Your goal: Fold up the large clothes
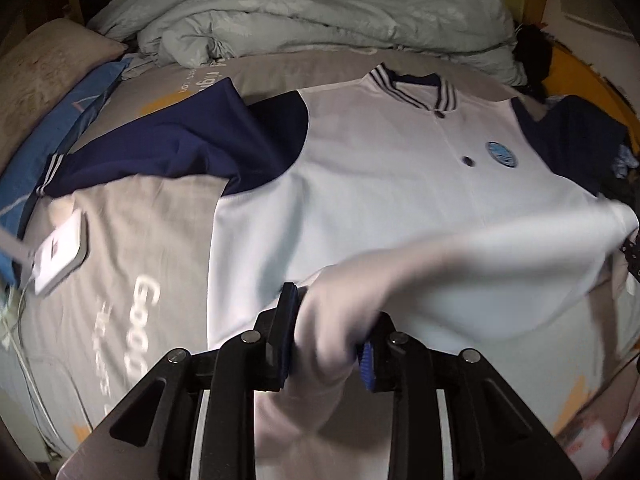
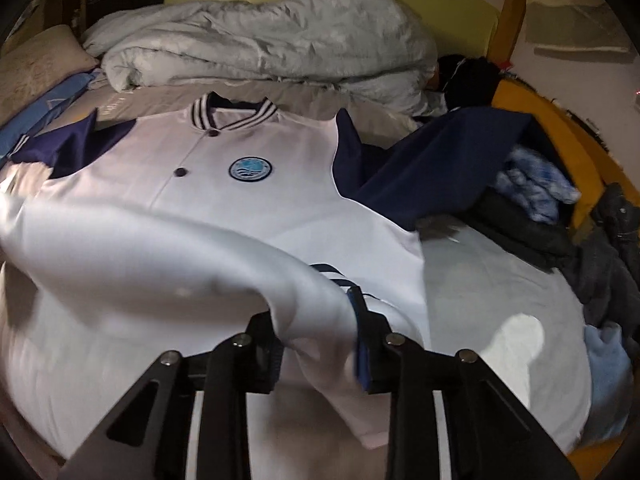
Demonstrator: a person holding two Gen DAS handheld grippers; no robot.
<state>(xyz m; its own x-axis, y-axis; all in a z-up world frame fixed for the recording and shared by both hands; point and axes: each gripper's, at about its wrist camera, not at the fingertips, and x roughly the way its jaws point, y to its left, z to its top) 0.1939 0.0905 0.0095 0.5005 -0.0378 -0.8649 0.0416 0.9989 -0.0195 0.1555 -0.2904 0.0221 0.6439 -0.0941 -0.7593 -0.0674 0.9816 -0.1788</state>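
A white jacket point(image 1: 400, 184) with navy sleeves, striped collar and a round blue chest badge lies front-up on the bed; it also shows in the right wrist view point(image 2: 224, 216). My left gripper point(image 1: 328, 336) is shut on the jacket's bottom hem on the left side and lifts it. My right gripper point(image 2: 316, 340) is shut on the hem on the right side, near its navy stripes. The lifted hem is blurred. The left navy sleeve point(image 1: 168, 148) lies spread out; the right sleeve point(image 2: 432, 168) lies over a pile of clothes.
A crumpled grey quilt point(image 1: 312, 16) lies at the bed's far end. A white charger point(image 1: 60, 256) with cable lies on the grey sheet point(image 1: 132, 240) at the left. Dark and blue clothes point(image 2: 536, 200) are piled at the right. A pillow point(image 1: 48, 76) lies far left.
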